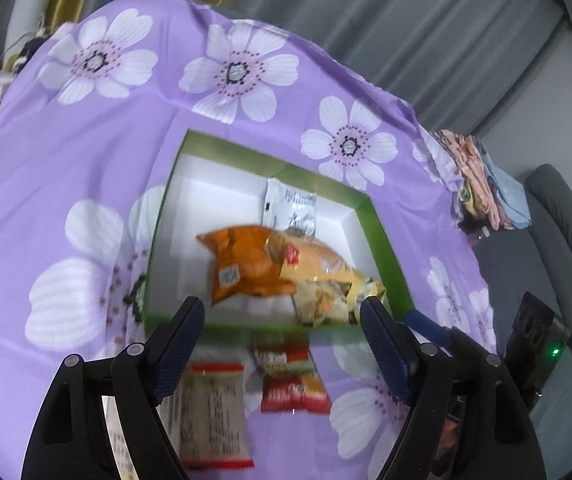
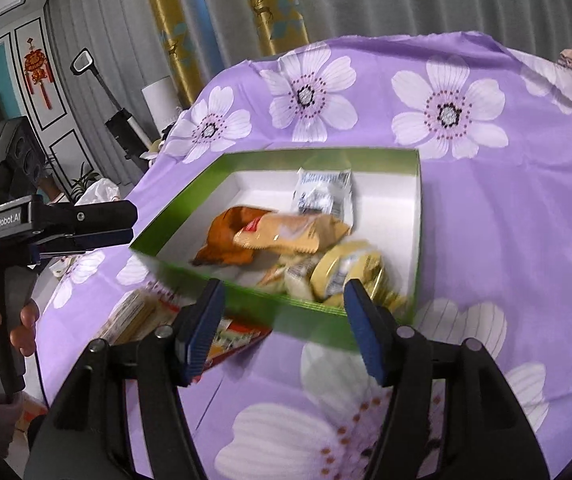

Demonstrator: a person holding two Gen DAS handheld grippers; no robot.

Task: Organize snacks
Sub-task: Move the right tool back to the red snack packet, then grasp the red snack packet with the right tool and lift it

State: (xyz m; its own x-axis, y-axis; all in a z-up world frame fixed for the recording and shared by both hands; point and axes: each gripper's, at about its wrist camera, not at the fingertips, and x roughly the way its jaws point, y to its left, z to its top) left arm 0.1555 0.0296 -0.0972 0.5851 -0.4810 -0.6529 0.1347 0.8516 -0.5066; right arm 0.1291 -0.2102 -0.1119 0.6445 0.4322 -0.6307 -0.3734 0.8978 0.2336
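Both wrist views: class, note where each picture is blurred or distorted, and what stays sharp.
Left wrist view: the snack packets in the green box and the red packet are smeared; fisheye bends the purple tablecloth. Right wrist view: the box's near wall is streaked by motion; the black jaws stay sharp.

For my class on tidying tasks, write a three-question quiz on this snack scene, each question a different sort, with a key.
1. True or false: the green box already holds an orange packet.
2. Multiple choice: the red-and-white packet lies A) in the box, B) on the purple floral cloth outside the box, C) in a gripper.
3. Fill in: the left gripper and right gripper both hold ____.

Key: 1 true; 2 B; 3 nothing, both are open and empty.
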